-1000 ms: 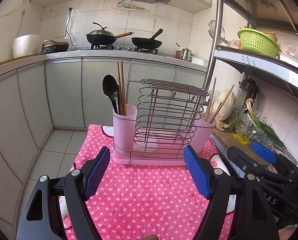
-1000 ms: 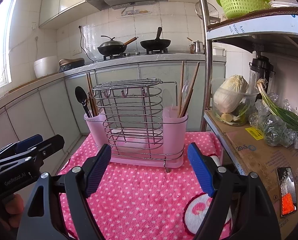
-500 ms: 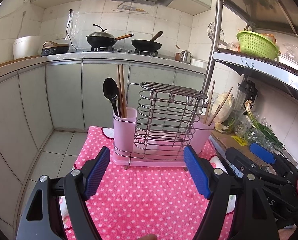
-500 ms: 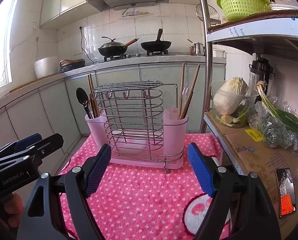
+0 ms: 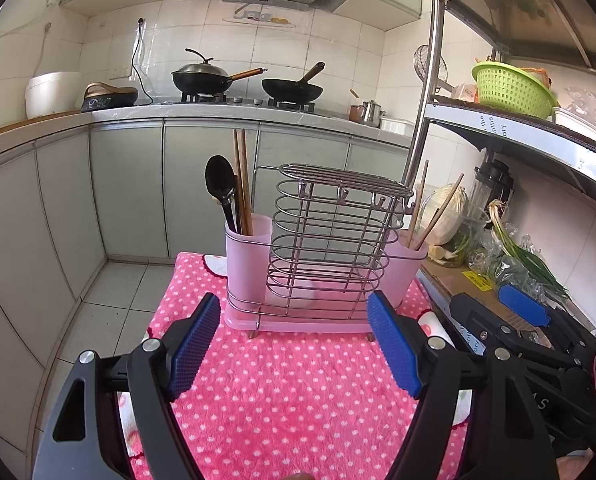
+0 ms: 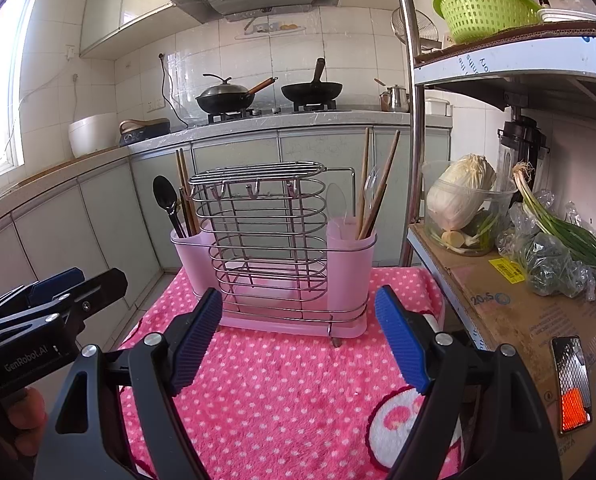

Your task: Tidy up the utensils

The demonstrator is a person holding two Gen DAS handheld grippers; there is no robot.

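Standing at the far edge of the pink dotted cloth (image 5: 298, 392), the wire-and-pink utensil rack (image 5: 325, 248) held a black spoon (image 5: 220, 184) and chopsticks (image 5: 242, 184) in its left cup, more chopsticks (image 6: 377, 188) in its right cup. Both the left gripper (image 5: 294, 344) and the right gripper (image 6: 298, 340) hovered over the cloth with fingers spread wide, holding nothing.
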